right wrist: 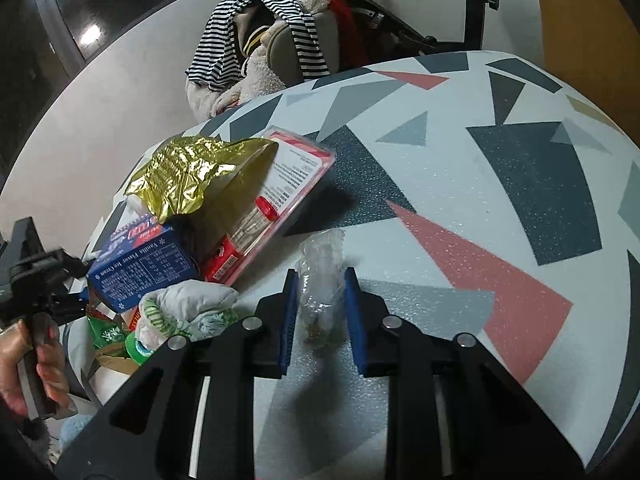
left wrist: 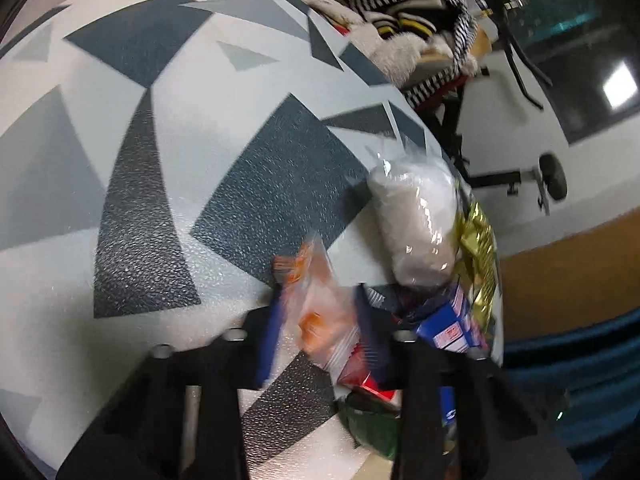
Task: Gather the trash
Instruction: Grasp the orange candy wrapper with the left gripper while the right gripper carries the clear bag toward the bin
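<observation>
Triangle-patterned tablecloth (right wrist: 460, 208) bears a crumpled clear wrapper (right wrist: 322, 280) between the spread right claw (right wrist: 321, 312); left claw (left wrist: 320, 320) pinches an orange-printed bag (left wrist: 316, 316).

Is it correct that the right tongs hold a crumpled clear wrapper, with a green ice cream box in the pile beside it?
Not quite: the ice cream box is blue, as the right wrist view shows. The right tongs do bracket the crumpled clear wrapper.

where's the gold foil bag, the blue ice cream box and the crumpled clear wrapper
gold foil bag (right wrist: 188, 176), right wrist view, crinkled middle.
blue ice cream box (right wrist: 140, 272), right wrist view, printed side panel.
crumpled clear wrapper (right wrist: 322, 276), right wrist view, its middle.
</observation>
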Tool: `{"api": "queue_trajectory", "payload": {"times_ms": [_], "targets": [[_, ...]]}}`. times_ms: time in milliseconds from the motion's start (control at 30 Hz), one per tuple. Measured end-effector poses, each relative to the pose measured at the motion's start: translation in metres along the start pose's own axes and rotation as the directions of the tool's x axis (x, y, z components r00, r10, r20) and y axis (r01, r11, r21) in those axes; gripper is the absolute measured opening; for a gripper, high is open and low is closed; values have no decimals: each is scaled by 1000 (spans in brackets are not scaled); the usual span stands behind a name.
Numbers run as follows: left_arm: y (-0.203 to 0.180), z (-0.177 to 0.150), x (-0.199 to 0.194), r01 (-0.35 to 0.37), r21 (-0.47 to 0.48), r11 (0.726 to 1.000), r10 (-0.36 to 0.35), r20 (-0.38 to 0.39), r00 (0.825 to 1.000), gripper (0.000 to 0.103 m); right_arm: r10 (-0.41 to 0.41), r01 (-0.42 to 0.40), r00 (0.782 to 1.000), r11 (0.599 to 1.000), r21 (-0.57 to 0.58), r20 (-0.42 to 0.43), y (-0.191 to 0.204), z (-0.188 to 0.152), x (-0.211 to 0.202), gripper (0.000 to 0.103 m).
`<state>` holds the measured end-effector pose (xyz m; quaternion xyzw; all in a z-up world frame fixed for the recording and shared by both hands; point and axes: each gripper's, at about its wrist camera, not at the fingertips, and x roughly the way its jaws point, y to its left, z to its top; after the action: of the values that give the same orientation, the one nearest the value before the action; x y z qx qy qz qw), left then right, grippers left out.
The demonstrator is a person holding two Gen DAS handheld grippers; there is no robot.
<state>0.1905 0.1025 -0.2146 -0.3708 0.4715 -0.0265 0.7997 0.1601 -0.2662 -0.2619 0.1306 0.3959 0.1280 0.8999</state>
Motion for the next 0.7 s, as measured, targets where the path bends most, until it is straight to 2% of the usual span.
{"api": "queue_trajectory", "payload": {"times_ms": [33,67,167,367,700], "targets": [[-2,0,-4,3,9,1000,-3,4,1000,14,-1,1,1000,1000,-11,4,2,1,-5,26],[-6,0,-9,3,40,999,-3,10,1000,12,0,0,1000,1000,-26,10,3,1,-10,26],[-18,-3,-29,-4,141,990,-2,42,999,11,-13,14,1000,997,-76,21,8,1,-27,26],[-39,-26,-73,-19,320,947,-13,97,995,11,6,-2,999,996,-93,42,14,-7,-61,26],[-52,-101,-135,-17,520,854,-55,122,991,11,93,-81,994,981,-174,61,46,-52,-109,26]]}}
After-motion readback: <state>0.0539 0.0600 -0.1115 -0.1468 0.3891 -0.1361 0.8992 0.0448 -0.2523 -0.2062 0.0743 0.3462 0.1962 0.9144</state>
